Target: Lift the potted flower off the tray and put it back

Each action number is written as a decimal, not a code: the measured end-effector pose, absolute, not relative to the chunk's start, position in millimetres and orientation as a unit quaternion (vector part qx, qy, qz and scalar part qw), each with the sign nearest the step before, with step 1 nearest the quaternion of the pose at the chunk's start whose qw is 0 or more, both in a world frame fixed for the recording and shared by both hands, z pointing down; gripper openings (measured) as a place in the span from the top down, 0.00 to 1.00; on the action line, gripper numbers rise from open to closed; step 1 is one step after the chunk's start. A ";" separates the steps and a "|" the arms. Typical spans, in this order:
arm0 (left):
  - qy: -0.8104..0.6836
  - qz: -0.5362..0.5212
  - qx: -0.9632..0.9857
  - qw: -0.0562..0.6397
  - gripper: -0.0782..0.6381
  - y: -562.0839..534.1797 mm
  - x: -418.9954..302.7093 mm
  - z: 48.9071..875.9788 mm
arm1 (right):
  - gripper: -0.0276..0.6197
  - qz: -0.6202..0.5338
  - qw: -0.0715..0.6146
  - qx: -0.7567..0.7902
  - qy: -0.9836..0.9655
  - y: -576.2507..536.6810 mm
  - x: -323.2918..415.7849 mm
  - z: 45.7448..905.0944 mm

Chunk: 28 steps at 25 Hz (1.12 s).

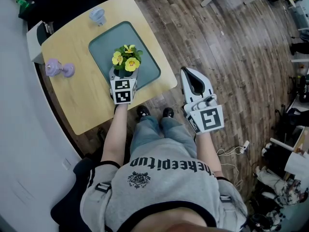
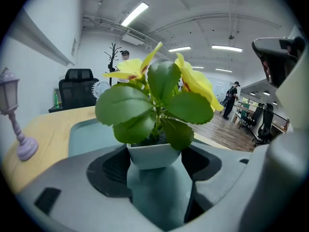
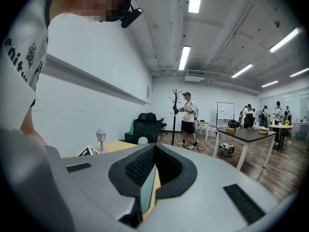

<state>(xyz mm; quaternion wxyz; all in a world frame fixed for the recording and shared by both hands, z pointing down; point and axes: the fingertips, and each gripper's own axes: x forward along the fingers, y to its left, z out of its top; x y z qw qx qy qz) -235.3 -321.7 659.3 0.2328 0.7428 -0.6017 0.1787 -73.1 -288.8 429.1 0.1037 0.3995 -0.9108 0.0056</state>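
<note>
L gripper (image 1: 123, 80): jaws closed on white pot of potted flower (image 1: 126, 60), pads touching both sides, over tray (image 1: 109, 39) near edge. R gripper (image 1: 189, 73): jaws nearly together, narrow slit, nothing held, beside table (image 1: 77, 96).

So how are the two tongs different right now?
The left tongs are shut on the white pot of the potted flower; the right tongs are shut on nothing. The left tongs reach over the tray on the table; the right tongs hang beside the table, over the wooden floor. Both have the same grey shape.
</note>
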 end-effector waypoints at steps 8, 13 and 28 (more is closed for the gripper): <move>-0.591 0.193 0.753 0.215 0.43 -320.8 -234.0 657.9 | 0.95 0.002 0.106 0.397 -0.912 -286.4 -75.5 427.3; -0.588 0.179 0.760 0.210 0.43 -319.2 -233.6 649.3 | 0.95 0.000 0.101 0.394 -0.914 -281.7 -77.5 425.5; -0.643 0.153 0.725 0.193 0.72 -268.5 -249.9 608.3 | 0.95 -0.005 0.069 0.342 -0.937 -259.6 -93.5 408.0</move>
